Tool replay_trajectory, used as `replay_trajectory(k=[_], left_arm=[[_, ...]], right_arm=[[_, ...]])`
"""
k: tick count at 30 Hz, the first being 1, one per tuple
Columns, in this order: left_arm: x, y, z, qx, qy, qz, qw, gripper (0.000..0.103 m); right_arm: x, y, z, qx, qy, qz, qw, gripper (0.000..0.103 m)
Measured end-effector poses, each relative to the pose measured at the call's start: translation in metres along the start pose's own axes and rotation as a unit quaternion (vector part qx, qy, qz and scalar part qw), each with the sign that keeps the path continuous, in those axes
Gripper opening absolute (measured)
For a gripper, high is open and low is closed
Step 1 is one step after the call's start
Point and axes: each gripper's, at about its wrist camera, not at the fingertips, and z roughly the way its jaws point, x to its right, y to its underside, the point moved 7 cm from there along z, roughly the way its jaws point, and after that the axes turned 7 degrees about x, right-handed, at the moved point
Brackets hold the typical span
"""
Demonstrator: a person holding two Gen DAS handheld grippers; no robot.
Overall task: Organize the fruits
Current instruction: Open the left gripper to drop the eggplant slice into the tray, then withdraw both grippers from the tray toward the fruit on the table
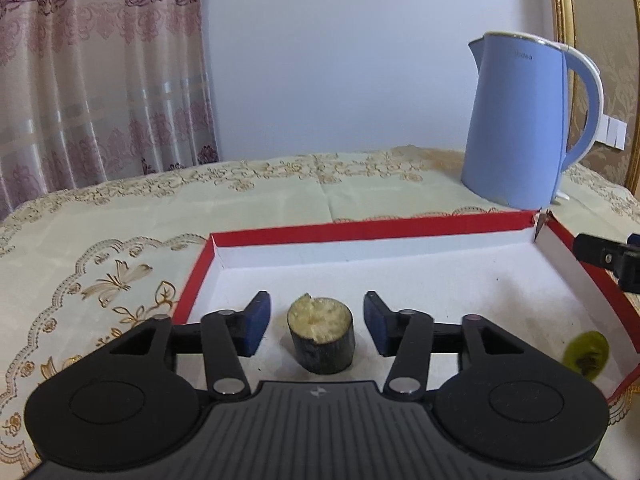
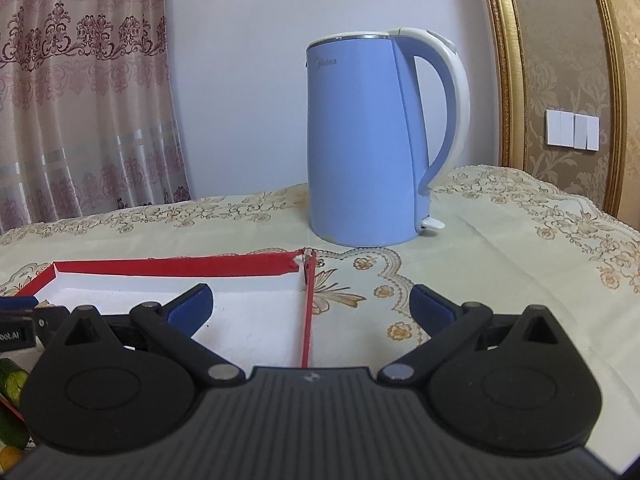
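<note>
A short dark-skinned cylinder of fruit point(image 1: 321, 336) with a pale cut top stands upright on the white floor of a shallow red-rimmed box point(image 1: 360, 228). My left gripper point(image 1: 316, 310) is open around it, a blue pad on each side with a gap to the fruit. A blurred green slice point(image 1: 586, 354) lies in the box near its right wall. My right gripper point(image 2: 310, 296) is open and holds nothing, its fingers straddling the box's right wall point(image 2: 307, 320). Its tip point(image 1: 608, 258) shows at the right edge of the left wrist view.
A tall blue kettle point(image 2: 360, 140) stands on the embroidered tablecloth point(image 2: 500, 240) just behind the box's far right corner. A green cut piece point(image 2: 12, 384) and something yellow point(image 2: 10, 458) sit at the lower left of the right wrist view. Curtain and wall lie behind.
</note>
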Motion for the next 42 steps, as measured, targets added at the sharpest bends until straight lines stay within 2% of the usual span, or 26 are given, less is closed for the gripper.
replay_trajectory(k=[4,10,15,18,23,26,31,35,37,42], left_arm=[[-0.001,-0.004,-0.006,0.005,-0.002,-0.001,1.0000,0.064],[-0.009,-0.017,-0.028,0.010,0.010,-0.017,0.9997,0.066],[-0.030,-0.034,-0.066,0.036,0.011,-0.035,0.9987,0.067],[-0.039,-0.038,-0.092,0.051,0.007,-0.033,0.9981,0.076],[-0.036,-0.024,-0.126,0.056,0.020,-0.007,0.9982,0.077],[-0.025,0.002,-0.138,0.041,0.040,0.027,0.9980,0.077],[-0.010,0.044,-0.134,0.005,0.074,0.066,0.9951,0.077],[-0.007,0.055,-0.125,-0.005,0.091,0.056,0.9943,0.077],[-0.007,0.057,-0.118,-0.010,0.097,0.050,0.9940,0.077],[-0.014,0.060,-0.105,-0.022,0.090,0.025,0.9954,0.077]], right_arm=[[0.000,0.001,0.002,-0.005,-0.003,0.001,1.000,0.103],[0.000,0.001,0.002,-0.006,-0.006,0.003,1.000,0.103],[0.003,0.000,0.000,-0.003,-0.006,0.013,1.000,0.103],[0.005,-0.001,-0.001,-0.001,-0.006,0.020,1.000,0.103],[0.003,-0.006,-0.015,0.032,-0.015,0.029,0.999,0.103],[0.002,-0.017,-0.040,0.064,-0.043,0.047,0.996,0.103],[0.003,-0.024,-0.117,0.085,-0.093,0.044,0.991,0.103],[0.009,-0.006,-0.176,0.077,-0.095,0.011,0.992,0.103],[0.013,0.004,-0.194,0.073,-0.095,0.015,0.993,0.103],[0.015,0.032,-0.214,0.042,-0.093,0.038,0.994,0.103]])
